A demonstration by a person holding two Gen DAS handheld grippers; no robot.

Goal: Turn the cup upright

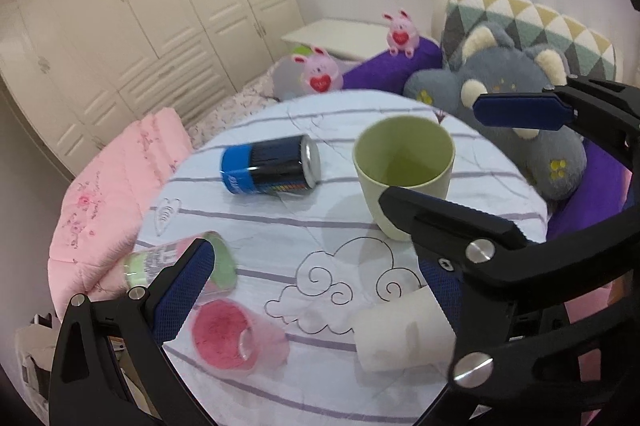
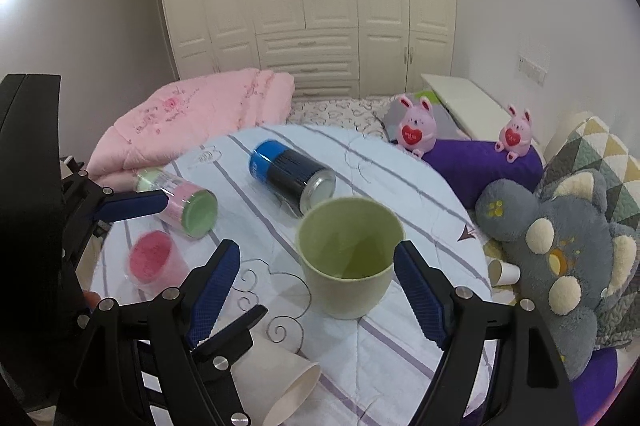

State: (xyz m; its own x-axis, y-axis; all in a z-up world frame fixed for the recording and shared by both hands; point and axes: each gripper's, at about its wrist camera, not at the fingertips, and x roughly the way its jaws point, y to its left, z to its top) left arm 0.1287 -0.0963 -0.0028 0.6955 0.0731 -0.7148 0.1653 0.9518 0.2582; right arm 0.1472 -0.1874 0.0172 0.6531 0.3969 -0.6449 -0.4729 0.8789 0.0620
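A light green cup [image 2: 348,258] stands upright, mouth up, on the round table's quilted white cloth [image 2: 400,350]. My right gripper [image 2: 316,282] is open, its blue-padded fingers on either side of the cup and apart from it. The cup also shows in the left wrist view [image 1: 404,170], with the right gripper's fingers around it [image 1: 480,154]. My left gripper [image 1: 320,290] is open and empty, low over the near part of the table. A white paper cup [image 1: 400,334] lies on its side by its right finger.
A blue and black can [image 2: 292,174] lies on its side behind the cup. A pink and green container [image 2: 180,202] and a pink-filled clear cup [image 2: 154,262] lie at the left. Another paper cup [image 2: 504,272], plush toys [image 2: 560,254] and pillows are on the right; a pink quilt [image 2: 192,114] lies behind.
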